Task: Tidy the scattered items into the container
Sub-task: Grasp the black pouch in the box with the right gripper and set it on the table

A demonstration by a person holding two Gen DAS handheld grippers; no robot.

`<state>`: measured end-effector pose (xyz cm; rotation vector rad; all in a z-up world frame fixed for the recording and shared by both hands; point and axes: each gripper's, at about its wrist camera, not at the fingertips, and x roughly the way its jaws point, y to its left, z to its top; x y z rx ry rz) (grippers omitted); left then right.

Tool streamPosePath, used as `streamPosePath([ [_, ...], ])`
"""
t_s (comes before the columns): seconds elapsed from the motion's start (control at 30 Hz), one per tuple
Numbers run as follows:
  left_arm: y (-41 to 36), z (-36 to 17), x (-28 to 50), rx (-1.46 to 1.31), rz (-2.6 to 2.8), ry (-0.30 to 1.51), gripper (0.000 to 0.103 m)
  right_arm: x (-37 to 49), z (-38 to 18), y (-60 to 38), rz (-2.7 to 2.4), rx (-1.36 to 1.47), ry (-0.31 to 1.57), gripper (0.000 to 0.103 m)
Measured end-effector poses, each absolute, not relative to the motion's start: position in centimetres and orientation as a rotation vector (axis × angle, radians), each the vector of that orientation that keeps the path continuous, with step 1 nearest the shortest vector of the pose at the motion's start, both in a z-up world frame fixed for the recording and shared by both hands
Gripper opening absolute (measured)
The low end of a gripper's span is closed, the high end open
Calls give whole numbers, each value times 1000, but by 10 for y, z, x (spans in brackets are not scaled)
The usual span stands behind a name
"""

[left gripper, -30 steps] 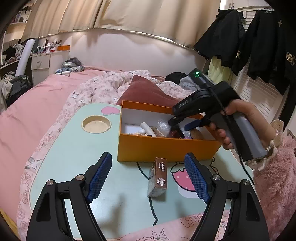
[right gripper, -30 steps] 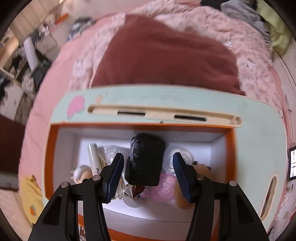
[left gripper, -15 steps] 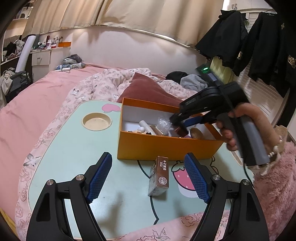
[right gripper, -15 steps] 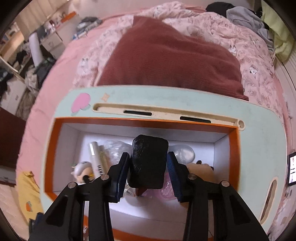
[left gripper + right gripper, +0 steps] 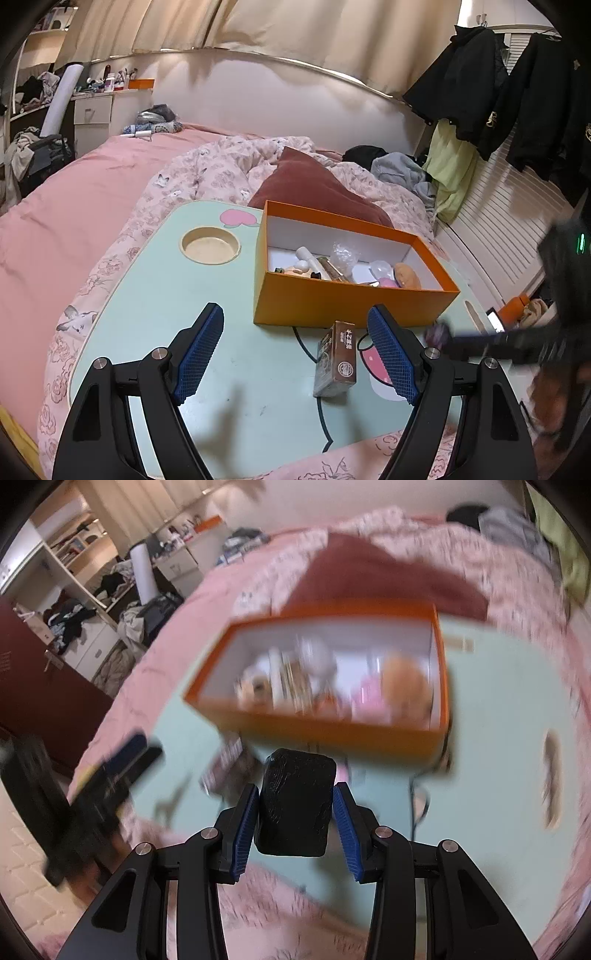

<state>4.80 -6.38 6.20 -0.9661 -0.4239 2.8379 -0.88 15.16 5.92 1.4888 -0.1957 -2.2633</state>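
Right hand-held gripper (image 5: 294, 810), lower centre: pads clamp black block (image 5: 295, 806) at side faces; block appears rigid, light, wrap possibly slippery. Left hand-held gripper (image 5: 295, 350) open, empty, above brown carton (image 5: 337, 360) on bench (image 5: 166, 295).

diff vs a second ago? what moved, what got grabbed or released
The right gripper closed on the black wrapped block it had been straddling over the orange cardboard box, then pulled it out and back toward the table's near edge; that view is motion-blurred. Unchanged: the left gripper hangs open over the mint-green lap table, the brown carton lies between its fingers, and the box has not moved.
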Motion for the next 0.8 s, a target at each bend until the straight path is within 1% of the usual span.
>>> streamPosePath([
  [0.07, -63, 64, 42, -1008, 2805, -421, 80, -1, 46, 153, -2282, 1519, -190, 40],
  [0.27, -60, 83, 12, -1103, 2701, -403, 80, 4, 32, 140, -2473, 1530, 37, 39],
  [0.33, -56, 91, -1, -1117, 2694, -382, 80, 5, 28, 135, -2489, 1514, 70, 39],
  [0.4, -50, 97, -17, -1146, 2671, -354, 80, 7, 28, 134, -2499, 1465, 35, 40],
  [0.43, -47, 99, -27, -1170, 2647, -349, 80, 8, 29, 137, -2504, 1441, 4, 42],
  [0.47, -43, 100, -37, -1198, 2618, -352, 80, 9, 32, 141, -2514, 1409, -34, 48],
  [0.53, -34, 98, -58, -1257, 2569, -360, 80, 15, 42, 148, -2545, 1328, -118, 55],
  [0.67, -9, 86, -94, -1380, 2494, -345, 80, 18, 57, 155, -2587, 1261, -151, 55],
  [0.8, 19, 66, -123, -1496, 2492, -221, 80, 17, 59, 160, -2567, 1269, -191, 55],
])
